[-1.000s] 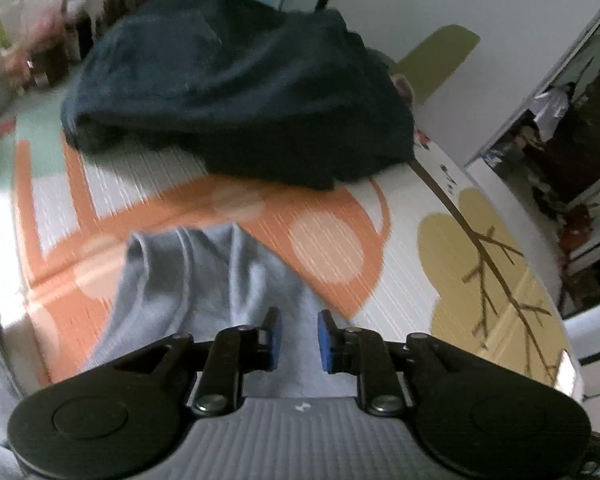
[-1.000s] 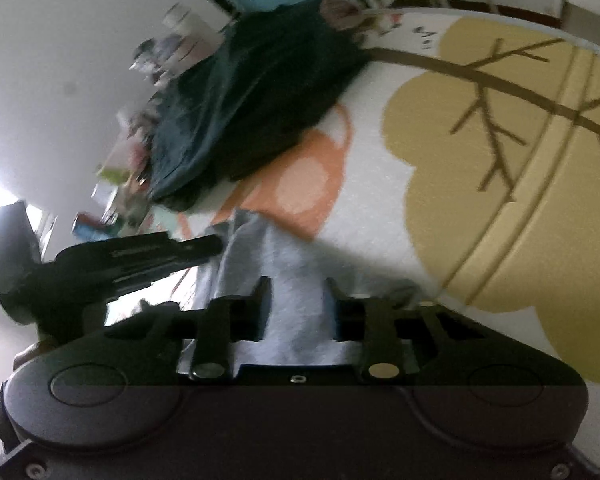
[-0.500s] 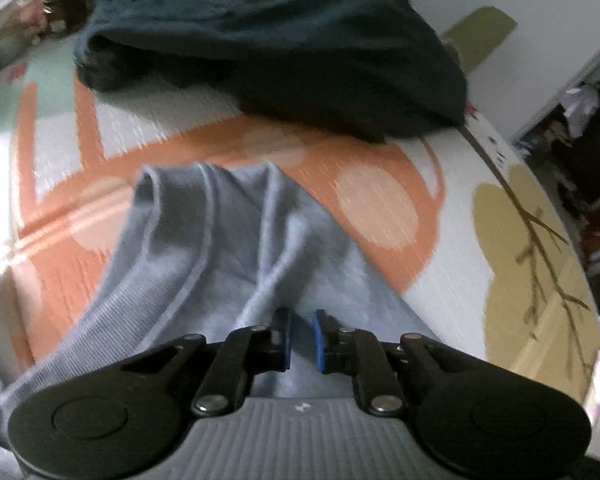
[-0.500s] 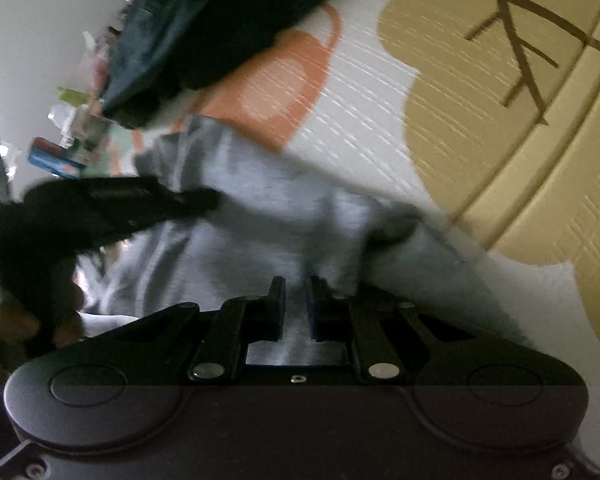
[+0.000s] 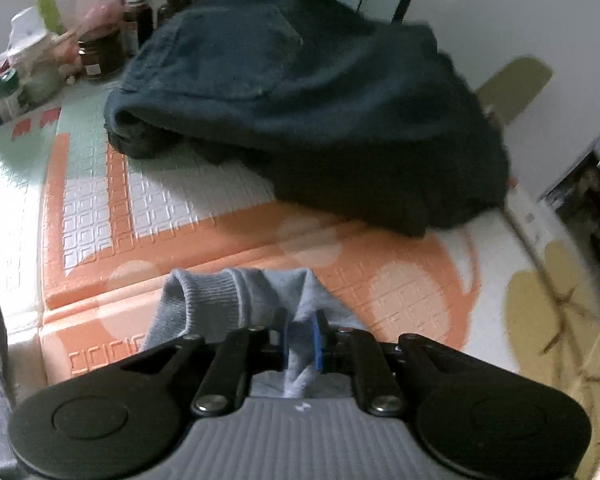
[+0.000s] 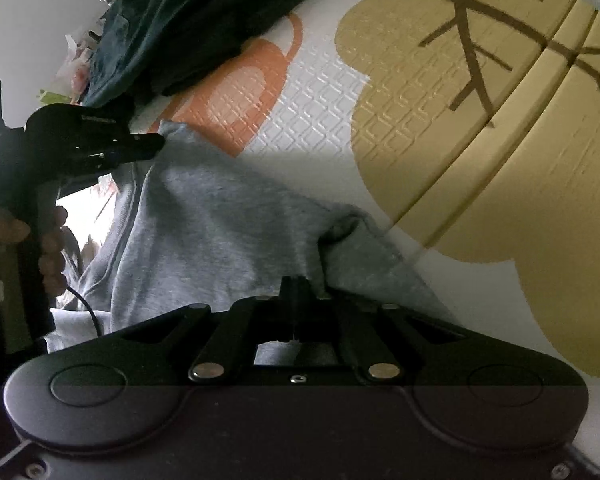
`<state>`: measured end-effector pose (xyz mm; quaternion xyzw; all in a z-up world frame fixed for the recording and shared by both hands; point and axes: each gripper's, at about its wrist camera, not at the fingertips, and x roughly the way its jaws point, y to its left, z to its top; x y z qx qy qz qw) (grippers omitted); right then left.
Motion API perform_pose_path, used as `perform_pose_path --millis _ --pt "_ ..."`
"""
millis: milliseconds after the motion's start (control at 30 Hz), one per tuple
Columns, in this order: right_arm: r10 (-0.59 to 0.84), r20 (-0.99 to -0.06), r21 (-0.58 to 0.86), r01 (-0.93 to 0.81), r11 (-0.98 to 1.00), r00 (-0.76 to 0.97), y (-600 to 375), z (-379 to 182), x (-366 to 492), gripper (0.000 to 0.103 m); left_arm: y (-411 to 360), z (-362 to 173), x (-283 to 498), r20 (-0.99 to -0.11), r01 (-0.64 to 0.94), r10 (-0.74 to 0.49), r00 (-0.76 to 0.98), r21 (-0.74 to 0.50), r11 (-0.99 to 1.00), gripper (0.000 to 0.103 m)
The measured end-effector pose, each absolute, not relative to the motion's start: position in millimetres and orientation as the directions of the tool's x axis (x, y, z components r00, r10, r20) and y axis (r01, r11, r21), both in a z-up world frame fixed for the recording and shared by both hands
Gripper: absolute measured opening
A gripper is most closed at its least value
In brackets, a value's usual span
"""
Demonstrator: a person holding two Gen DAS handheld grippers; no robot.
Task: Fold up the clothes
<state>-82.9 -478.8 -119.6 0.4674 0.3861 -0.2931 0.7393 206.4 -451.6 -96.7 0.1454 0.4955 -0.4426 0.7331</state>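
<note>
The grey garment (image 6: pixel 220 216) is lying on the play mat (image 6: pixel 440 148), stretching between both tongs: the left tongs (image 5: pixel 300 340) are pinching a fold by its ribbed hem, the right tongs (image 6: pixel 296 292), just closing, are clamping its edge. Lifting both evenly should keep the cloth taut, clear of the dark clothes (image 5: pixel 320 92) beyond.

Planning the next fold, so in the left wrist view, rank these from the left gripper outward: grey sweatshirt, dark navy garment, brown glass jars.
1. Grey ribbed-cuff sweatshirt, pinched in the left gripper.
2. Dark navy garment, heaped mid-mat, beyond.
3. Brown glass jars, far left edge.
</note>
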Motion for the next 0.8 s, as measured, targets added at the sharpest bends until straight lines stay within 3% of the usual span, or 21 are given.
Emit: perform_pose_path --millis 233,800 --pt "-0.14 -0.783 0.465 0.72 0.515 0.606 -462 -63 -78 0.002 -415 -38 207 -0.803 0.802 -0.565 0.19 -0.205 0.561 0.02" --pt "-0.005 -0.737 0.477 0.525 0.705 0.676 -392 -4 -43 0.005 -227 24 212 -0.803 0.651 -0.48 0.354 -0.157 0.743 0.032"
